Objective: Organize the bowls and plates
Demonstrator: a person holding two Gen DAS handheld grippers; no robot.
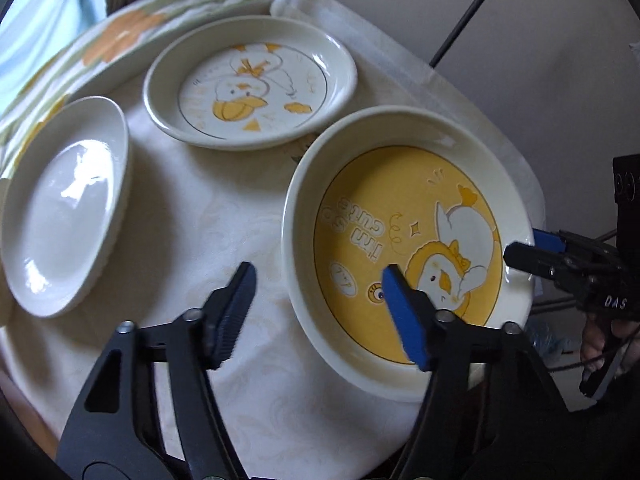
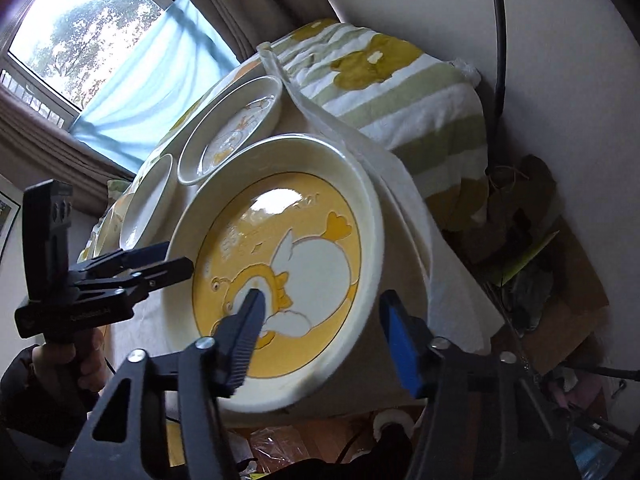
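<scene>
Ceramic dishes lie separate on cloth-covered table [image 1: 248, 400]: plain white plate [image 1: 64, 212] far left, small duck plate [image 1: 250, 80] at far middle, big yellow duck dish [image 1: 404, 248] at near right edge. Nothing stacked yet; whole sorting job remains, by look of it. Left gripper [image 1: 320, 312] straddles big dish's near rim, jaws parted, not pinching. Right gripper [image 2: 320, 340] straddles opposite rim, likewise released. Grasp on both sides seems next.

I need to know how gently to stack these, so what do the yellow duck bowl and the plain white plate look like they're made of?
Yellow duck bowl: likely glazed ceramic, glossy, window glare on its printed base. Plain white plate: likely glazed ceramic or porcelain, with bright sharp reflections.
</scene>
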